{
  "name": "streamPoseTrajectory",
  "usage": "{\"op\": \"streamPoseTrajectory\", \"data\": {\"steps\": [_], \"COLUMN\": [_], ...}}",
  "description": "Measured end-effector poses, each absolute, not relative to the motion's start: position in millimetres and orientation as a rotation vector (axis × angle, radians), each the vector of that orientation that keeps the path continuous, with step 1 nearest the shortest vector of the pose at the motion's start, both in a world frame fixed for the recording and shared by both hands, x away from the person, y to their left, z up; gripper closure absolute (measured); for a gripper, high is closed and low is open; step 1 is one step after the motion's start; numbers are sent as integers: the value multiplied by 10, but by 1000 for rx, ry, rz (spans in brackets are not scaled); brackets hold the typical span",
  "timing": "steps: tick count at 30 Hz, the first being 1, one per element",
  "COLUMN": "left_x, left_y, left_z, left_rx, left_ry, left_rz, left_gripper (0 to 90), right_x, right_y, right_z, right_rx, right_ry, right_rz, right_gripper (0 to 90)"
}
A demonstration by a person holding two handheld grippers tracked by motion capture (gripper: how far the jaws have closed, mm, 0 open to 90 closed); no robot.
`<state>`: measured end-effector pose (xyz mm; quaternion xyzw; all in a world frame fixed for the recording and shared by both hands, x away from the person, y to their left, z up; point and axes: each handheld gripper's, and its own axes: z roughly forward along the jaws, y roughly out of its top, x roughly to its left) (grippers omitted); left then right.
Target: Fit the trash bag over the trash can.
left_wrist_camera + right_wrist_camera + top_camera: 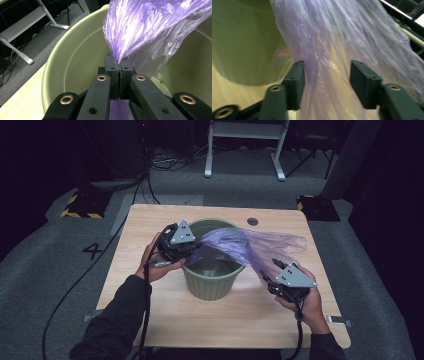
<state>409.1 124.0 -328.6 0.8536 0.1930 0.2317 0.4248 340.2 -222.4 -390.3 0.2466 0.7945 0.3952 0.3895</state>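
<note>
A green plastic bin [210, 287] stands in the middle of the wooden table [150, 315]. A thin purple plastic bag [240, 245] stretches across its rim from left to right. My left gripper [192, 251] sits at the bin's left rim, shut on a bunched corner of the bag [150, 27], with the bin's inside [75, 57] right behind its tips [119, 67]. My right gripper [270, 272] is low at the bin's right side. Its jaws [327, 77] stand apart with the bag's film [332, 37] hanging between them, beside the bin's outer wall [244, 42].
A round cable hole [252, 221] lies in the table behind the bin. Beyond the table stand a white desk frame [245, 145] and two yellow-and-black floor blocks [80, 205]. Cables trail off the table's left side.
</note>
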Motion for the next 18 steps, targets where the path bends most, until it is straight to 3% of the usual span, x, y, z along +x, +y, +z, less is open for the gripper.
{"op": "streamPoseTrajectory", "data": {"steps": [3, 4, 6, 12, 15, 18], "left_x": [4084, 4085, 4090, 4085, 4075, 4053], "left_y": [1243, 1244, 1247, 1259, 1283, 1304], "left_z": [-3280, -3280, -3286, -3297, -3291, -3282], "left_rx": [2132, 2132, 2129, 2116, 2107, 2101], "left_ry": [474, 472, 477, 480, 479, 467], "left_rz": [574, 574, 563, 557, 554, 560], "left_gripper": [883, 882, 882, 874, 863, 792], "right_x": [3432, 3450, 3452, 3443, 3437, 3425], "right_y": [-2245, -2267, -2277, -2317, -2321, -2336], "right_z": [-3926, -3935, -3933, -3864, -3844, -3803], "right_rx": [654, 660, 661, 637, 633, 626], "right_ry": [2008, 1997, 1988, 1946, 1934, 1922], "right_rz": [1030, 1056, 1076, 1177, 1183, 1169], "right_gripper": [585, 680, 694, 879, 895, 900]}}
